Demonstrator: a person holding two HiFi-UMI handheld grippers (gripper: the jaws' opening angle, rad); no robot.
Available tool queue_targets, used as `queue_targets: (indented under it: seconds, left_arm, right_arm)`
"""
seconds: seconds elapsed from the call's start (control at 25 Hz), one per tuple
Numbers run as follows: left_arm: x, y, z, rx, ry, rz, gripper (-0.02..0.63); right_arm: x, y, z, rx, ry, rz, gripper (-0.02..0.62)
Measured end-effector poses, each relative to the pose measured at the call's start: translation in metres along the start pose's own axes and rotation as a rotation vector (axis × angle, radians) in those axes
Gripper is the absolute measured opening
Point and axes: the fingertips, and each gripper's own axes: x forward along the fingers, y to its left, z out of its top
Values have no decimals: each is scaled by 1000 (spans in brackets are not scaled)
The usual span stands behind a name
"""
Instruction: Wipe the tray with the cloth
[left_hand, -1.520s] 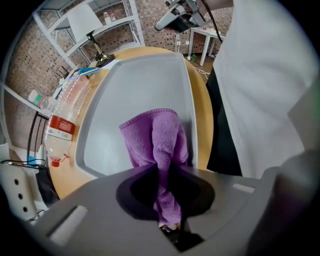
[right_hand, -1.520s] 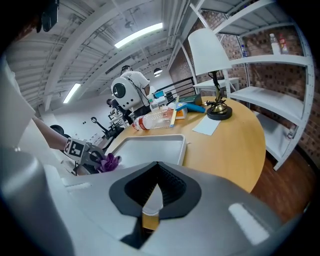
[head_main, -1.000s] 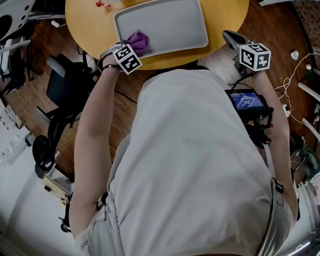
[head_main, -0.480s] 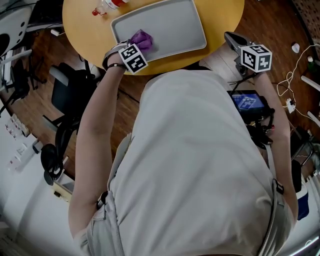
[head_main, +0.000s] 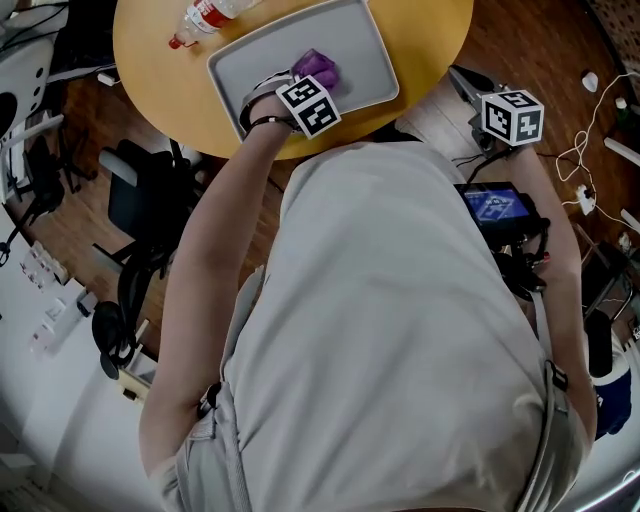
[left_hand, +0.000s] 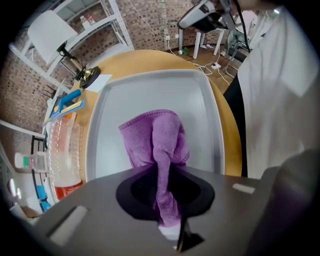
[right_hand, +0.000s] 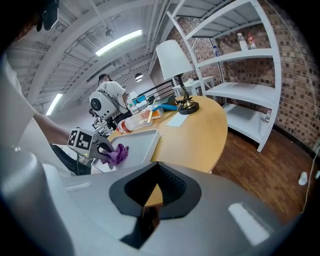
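Round yellow worktop (head_main: 160, 70) carrying the grey tray (head_main: 240, 60).
The left tool (head_main: 308, 80), clamped on the purple cloth (head_main: 318, 68), has swept it from the tray's near corner to mid-tray: wiping is under way. The right tool (head_main: 463, 82) waits aside, jaws together, empty.

Item list, non-task:
- Round yellow table (head_main: 160, 70).
- Plastic bottle (head_main: 205, 17), red label, lay on table.
- White-shaded lamp (right_hand: 172, 60) stood on table.
- White shelving (right_hand: 245, 92) stood against brick wall.
- Dark office chair (head_main: 135, 200) stood on wooden floor (head_main: 540, 50).
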Motion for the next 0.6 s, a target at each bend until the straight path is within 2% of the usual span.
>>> queue_targets:
  seconds: [0.32, 0.6]
  left_arm:
    - [-2, 5, 52, 41, -57, -6, 43]
    - [-6, 2, 74, 58, -92, -31, 43]
  right_arm:
    - [-4, -11, -8, 35, 1, -19, 2]
    - [-5, -17, -12, 55, 2, -30, 2]
